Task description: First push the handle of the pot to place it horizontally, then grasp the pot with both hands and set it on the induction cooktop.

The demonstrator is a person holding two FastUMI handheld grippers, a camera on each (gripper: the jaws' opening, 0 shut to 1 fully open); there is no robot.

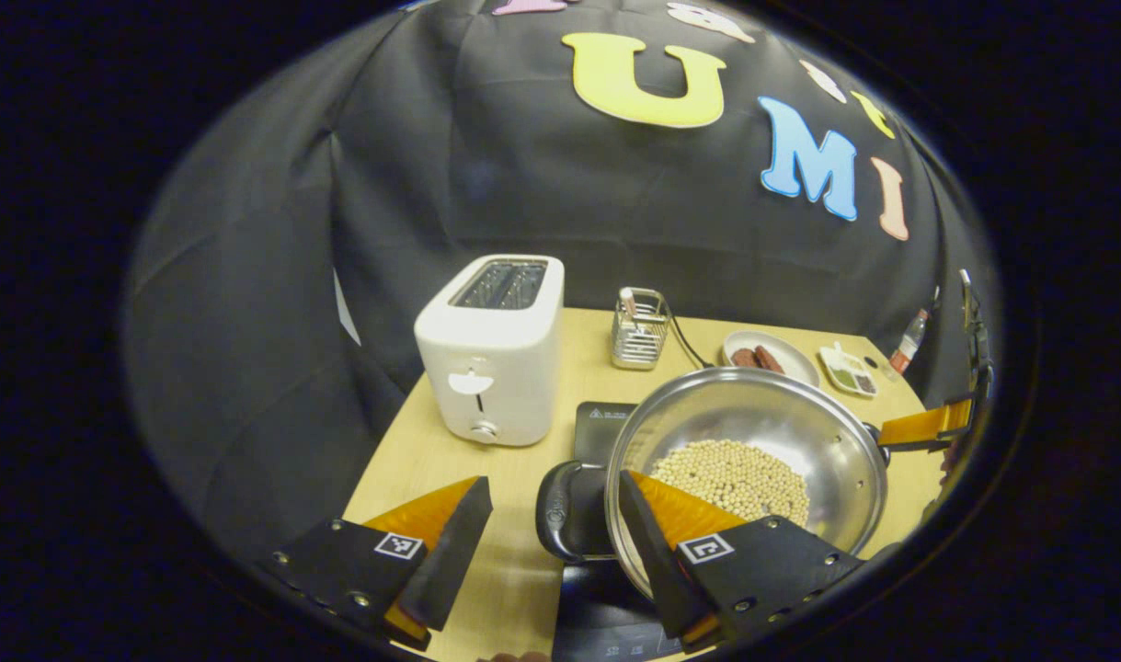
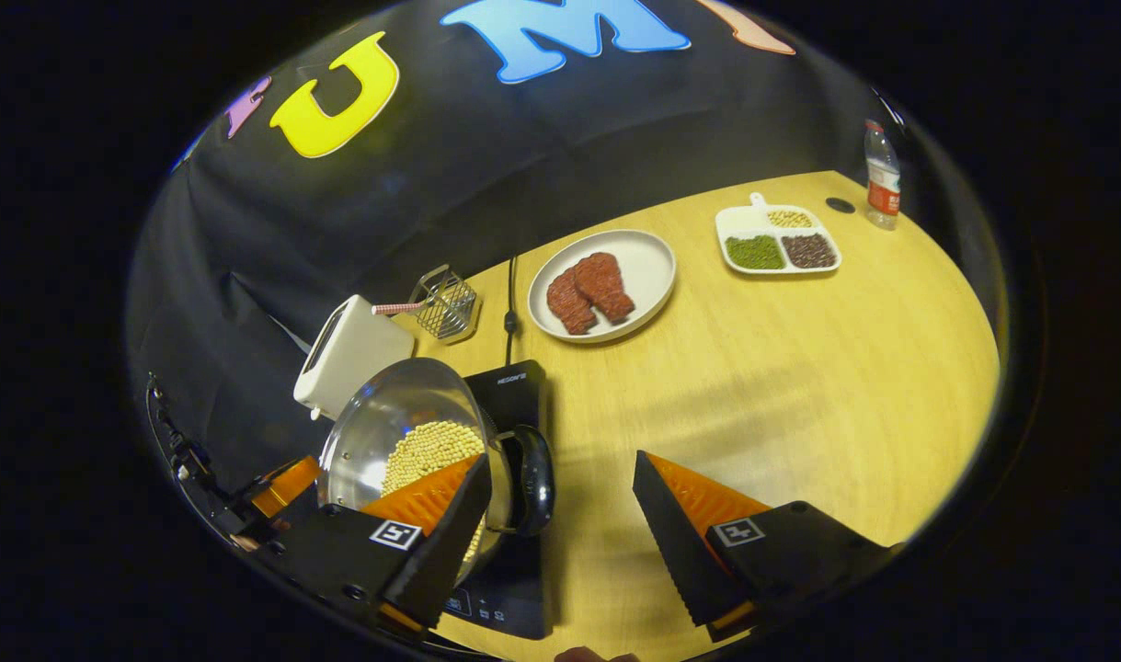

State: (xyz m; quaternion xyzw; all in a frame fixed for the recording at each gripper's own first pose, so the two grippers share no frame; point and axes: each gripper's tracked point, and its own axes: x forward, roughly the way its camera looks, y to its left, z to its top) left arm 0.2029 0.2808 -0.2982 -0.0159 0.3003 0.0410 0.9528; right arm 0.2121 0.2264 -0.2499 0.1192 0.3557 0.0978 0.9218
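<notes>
Left tool (image 1: 551, 533): you are holding it wide open around the pot's near handle (image 1: 569, 510).
Right tool (image 2: 560, 515): wide open around the other handle (image 2: 532, 478).
Pot (image 1: 781, 432): sitting on the cooktop (image 2: 509, 386), between your tools.

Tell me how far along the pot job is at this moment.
Nearly finished, it seems: the shiny steel pot of pale beans sits over the black induction cooktop, its black side handles lying level. Both the left gripper and the right gripper straddle a handle with jaws open. Left: pulling the grippers clear.
</notes>
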